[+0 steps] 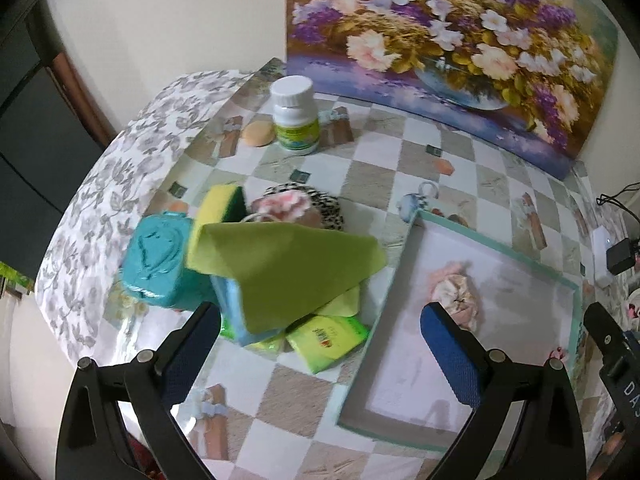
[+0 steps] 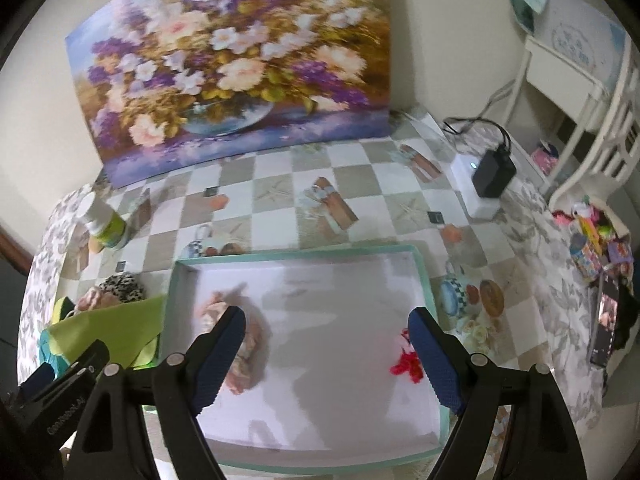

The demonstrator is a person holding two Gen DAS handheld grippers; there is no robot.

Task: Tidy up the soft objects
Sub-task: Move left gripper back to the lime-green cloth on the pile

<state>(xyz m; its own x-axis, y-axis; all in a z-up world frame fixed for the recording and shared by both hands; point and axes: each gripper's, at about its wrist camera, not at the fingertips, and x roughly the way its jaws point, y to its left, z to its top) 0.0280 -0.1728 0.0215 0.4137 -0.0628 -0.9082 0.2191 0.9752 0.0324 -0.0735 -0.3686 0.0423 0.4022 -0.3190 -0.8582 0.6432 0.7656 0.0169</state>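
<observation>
Checkered table (image 1: 400, 168): piled sponges (image 1: 224, 208) beside tray (image 2: 180, 276); both tongs (image 1: 320, 316) (image 2: 326, 328) gape empty.

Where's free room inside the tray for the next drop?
The tray floor is bare through the middle and far half, between the pink scrunchie at left and the red item at right. Crowded: the sponge-and-cloth pile beside its left rim.

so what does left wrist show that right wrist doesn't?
Only left wrist: the teal sponge, the yellow-green sponge, the green packet, a round peach pad.
Only right wrist: the red item in the tray, the white furniture.
Both: the tray holding a pink scrunchie, green cloth, white-capped bottle, flower painting, black charger.
</observation>
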